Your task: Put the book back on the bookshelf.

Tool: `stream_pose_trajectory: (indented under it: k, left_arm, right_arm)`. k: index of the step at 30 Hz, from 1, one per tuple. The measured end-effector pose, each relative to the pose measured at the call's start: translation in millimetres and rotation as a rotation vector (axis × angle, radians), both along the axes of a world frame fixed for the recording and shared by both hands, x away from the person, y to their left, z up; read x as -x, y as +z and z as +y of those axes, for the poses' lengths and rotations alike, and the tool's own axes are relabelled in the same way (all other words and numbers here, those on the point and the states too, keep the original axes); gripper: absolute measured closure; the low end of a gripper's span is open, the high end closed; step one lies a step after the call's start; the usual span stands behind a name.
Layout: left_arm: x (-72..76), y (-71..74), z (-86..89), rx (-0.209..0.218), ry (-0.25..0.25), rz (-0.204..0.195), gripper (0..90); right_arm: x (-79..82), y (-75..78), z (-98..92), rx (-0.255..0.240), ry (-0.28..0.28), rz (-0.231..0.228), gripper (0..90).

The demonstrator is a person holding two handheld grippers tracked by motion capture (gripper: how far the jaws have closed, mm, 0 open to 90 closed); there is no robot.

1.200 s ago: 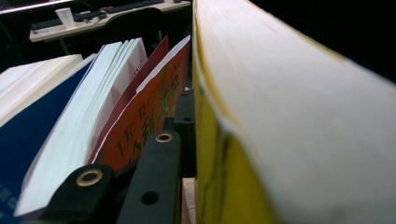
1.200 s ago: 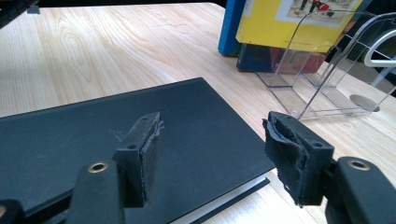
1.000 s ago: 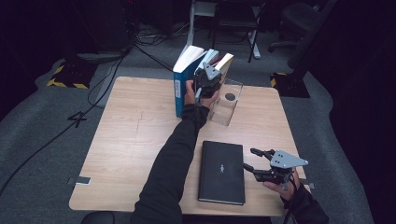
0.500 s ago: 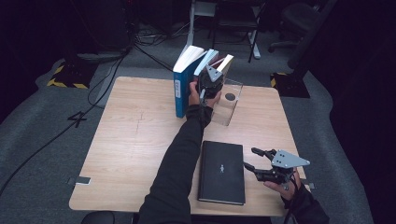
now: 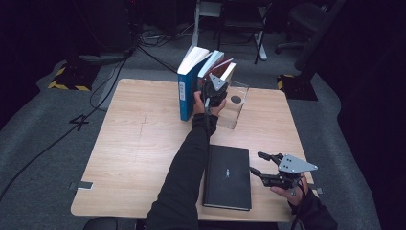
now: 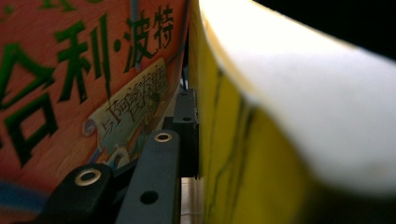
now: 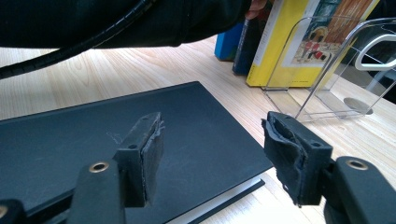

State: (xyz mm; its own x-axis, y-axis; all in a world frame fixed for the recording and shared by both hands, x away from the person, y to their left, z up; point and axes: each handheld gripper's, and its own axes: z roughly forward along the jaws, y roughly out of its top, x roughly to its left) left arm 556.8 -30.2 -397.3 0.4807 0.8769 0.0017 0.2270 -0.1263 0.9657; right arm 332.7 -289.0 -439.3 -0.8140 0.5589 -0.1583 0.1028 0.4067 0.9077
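Several books stand in a row at the table's far side, a blue one (image 5: pixel 186 93) leftmost, next to a clear bookend (image 5: pixel 237 103). My left gripper (image 5: pixel 214 88) is shut on the yellow book (image 6: pixel 243 154) in that row. One finger (image 6: pixel 184 126) lies wedged between it and an orange-red book (image 6: pixel 70 70) with green lettering; the other finger is hidden behind the yellow book. In the right gripper view the yellow book (image 7: pixel 275 42) stands against the bookend (image 7: pixel 327 60). My right gripper (image 5: pixel 265 165) hangs open over the right edge of a flat black book (image 5: pixel 227 175).
The person's left forearm (image 5: pixel 191 158) stretches across the middle of the wooden table (image 5: pixel 139 143). Bare tabletop lies to the left of the books. Cables and chair legs sit on the grey floor beyond the far edge.
My left gripper has sunk toward the table with the yellow book, bringing it lower among the standing books. The right gripper has stayed where it was.
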Motion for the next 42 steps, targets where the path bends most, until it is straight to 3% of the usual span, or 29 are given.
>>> stream_pose_trajectory:
  k: [7, 15, 22, 26, 30, 35, 42]
  left_arm:
    - [4.9, 0.9, 2.5, -0.012, -0.029, -0.002, 69.1]
    - [14.3, -4.5, 10.1, -0.028, -0.058, 0.029, 62.4]
    - [31.4, -15.0, 15.8, -0.081, -0.101, 0.055, 52.1]
    - [41.5, -22.1, 25.4, -0.062, -0.134, 0.081, 49.1]
    - [49.2, -27.1, 34.7, -0.102, -0.147, 0.085, 49.6]
    - [55.6, -34.6, 48.6, -0.105, -0.156, 0.102, 48.6]
    - [70.2, -41.3, 64.6, -0.158, -0.194, 0.114, 47.7]
  right_arm:
    - [-0.4, -1.0, 1.0, 0.012, 0.004, 0.007, 38.5]
    - [-0.5, -1.0, 0.0, 0.011, 0.003, 0.008, 38.5]
    - [-2.0, -4.1, 2.4, 0.026, 0.007, 0.025, 38.5]
    - [-1.8, -4.7, 4.3, 0.040, 0.009, 0.038, 38.5]
    - [-2.2, -6.1, 6.3, 0.041, 0.016, 0.048, 38.5]
    - [-3.1, -9.9, 8.6, 0.063, 0.014, 0.063, 38.2]
    - [-3.2, -12.1, 8.6, 0.069, 0.010, 0.078, 38.1]
